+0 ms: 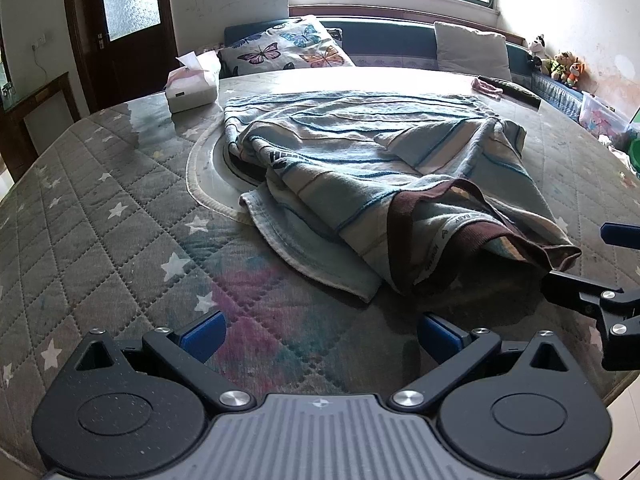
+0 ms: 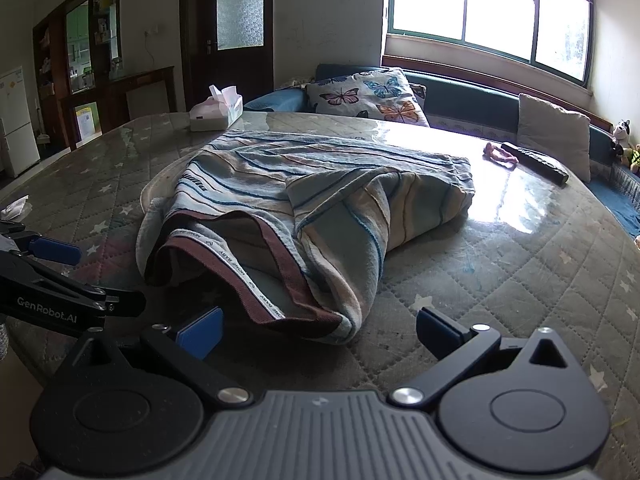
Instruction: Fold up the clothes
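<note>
Shirt (image 1: pixel 360 168) lies rumpled at 12 o'clock; both tongs (image 1: pixel 320 334) (image 2: pixel 318 332) wide, empty, near its brown collar (image 2: pixel 280 272), likely the next grasp.

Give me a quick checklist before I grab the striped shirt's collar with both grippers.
1. Left gripper open: ok, jaws wide, nothing held.
2. Right gripper open: ok, jaws wide, nothing held.
3. Brown collar reachable: ok, it faces both grippers at the shirt's near end.
4. Striped shirt lying flat: not ok, it is bunched and partly doubled over.
5. Folding space clear: ok near the shirt; tissue box and remote sit apart at the far side.
6. What lies under the shirt: cannot tell, only a round mat's rim shows.
</note>
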Tool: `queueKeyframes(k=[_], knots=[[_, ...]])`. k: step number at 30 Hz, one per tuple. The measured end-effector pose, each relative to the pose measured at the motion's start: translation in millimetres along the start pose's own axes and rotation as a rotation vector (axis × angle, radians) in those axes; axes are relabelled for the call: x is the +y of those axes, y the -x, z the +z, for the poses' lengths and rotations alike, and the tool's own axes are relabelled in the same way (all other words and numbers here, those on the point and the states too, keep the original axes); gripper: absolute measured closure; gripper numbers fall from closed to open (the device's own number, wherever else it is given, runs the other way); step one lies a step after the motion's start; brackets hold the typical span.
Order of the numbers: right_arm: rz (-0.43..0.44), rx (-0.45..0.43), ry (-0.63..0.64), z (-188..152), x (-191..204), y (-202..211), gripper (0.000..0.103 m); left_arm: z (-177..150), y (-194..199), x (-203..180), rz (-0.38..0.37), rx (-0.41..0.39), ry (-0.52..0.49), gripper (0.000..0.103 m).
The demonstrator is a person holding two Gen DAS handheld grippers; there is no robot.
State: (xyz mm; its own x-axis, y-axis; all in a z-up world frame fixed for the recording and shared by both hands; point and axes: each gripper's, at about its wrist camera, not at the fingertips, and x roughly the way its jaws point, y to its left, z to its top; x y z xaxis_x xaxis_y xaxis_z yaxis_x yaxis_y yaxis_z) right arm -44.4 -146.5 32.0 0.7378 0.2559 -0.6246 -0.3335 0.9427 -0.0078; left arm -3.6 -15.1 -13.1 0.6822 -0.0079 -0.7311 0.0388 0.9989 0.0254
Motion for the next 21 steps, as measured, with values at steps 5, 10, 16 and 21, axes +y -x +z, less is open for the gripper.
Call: queueKeyframes(k=[5,10,16,21], knots=[[0.004,-0.001,0.003,1.5,0.9,-0.3,0.0,2.0,0.3,1.9,-0.002,-0.005,0.002,0.0],[0.018,-0.012,0.0,5.3,1.0,1.8,0.0,7.7,2.6,7.7,0.002,-0.027,0.006,0.0],[0.093,-0.047,-0.006,18.9,-3.8,11.5,0.0,20.1,8.0,25.7,0.011,-0.072,0.032,0.0],[0.152,-0.094,0.02,36.3,-7.8,20.1,0.0,32.1,5.4,41.4,0.027,-0.098,0.053,0.003]])
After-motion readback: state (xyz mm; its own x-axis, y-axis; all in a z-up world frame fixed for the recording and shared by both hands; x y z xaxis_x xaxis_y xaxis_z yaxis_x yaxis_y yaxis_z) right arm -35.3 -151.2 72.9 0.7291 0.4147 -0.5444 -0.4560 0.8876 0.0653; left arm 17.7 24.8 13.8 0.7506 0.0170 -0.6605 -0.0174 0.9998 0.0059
